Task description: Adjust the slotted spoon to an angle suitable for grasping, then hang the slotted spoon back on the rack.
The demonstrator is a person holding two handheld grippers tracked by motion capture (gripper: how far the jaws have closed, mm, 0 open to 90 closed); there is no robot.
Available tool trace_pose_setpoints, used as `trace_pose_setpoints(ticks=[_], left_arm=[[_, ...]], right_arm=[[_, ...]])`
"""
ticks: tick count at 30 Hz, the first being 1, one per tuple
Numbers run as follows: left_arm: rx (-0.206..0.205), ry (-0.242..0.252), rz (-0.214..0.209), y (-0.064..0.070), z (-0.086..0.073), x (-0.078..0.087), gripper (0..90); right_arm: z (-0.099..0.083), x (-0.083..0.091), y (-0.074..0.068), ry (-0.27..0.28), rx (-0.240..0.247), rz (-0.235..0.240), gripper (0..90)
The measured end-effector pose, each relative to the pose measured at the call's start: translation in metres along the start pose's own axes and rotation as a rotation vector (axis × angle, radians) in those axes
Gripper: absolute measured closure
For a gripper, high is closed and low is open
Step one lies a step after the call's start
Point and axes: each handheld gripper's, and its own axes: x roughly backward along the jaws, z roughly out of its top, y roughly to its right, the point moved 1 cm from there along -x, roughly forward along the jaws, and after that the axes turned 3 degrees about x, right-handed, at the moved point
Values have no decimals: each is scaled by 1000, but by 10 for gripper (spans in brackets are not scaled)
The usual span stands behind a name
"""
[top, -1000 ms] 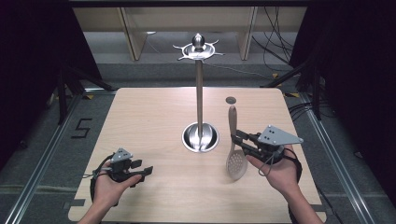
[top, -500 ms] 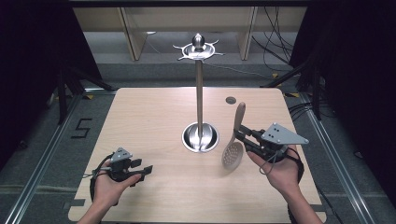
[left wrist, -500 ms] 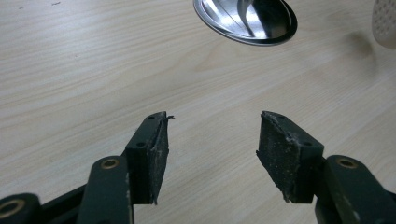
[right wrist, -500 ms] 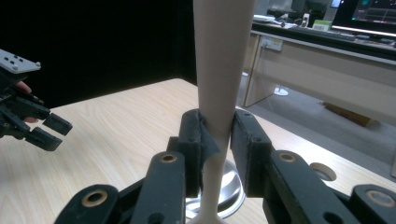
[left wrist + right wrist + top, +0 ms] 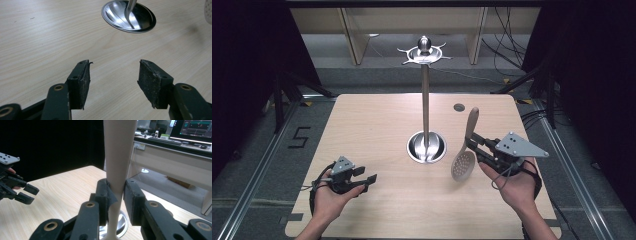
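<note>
Right claw (image 5: 473,144) grips slotted spoon (image 5: 463,163) upright; left claw (image 5: 368,177) gapes, idle.

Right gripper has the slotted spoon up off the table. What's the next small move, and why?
Probably lift the slotted spoon higher and carry it toward the stand. The right gripper clamps its handle, bowl hanging low near the stand's base, and the hook ring on top sits far above. The left gripper is open and idle.

Left tool (image 5: 362,178) jaws apart, right tool (image 5: 474,146) clamped, raised
</note>
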Motion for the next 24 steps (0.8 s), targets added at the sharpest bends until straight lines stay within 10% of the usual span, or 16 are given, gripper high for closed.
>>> trace_pose_setpoints(ticks=[24], left_arm=[[-34,48,-7,9,5,-1,408]], right_arm=[[-1,0,1,-8,-26,-21,749]])
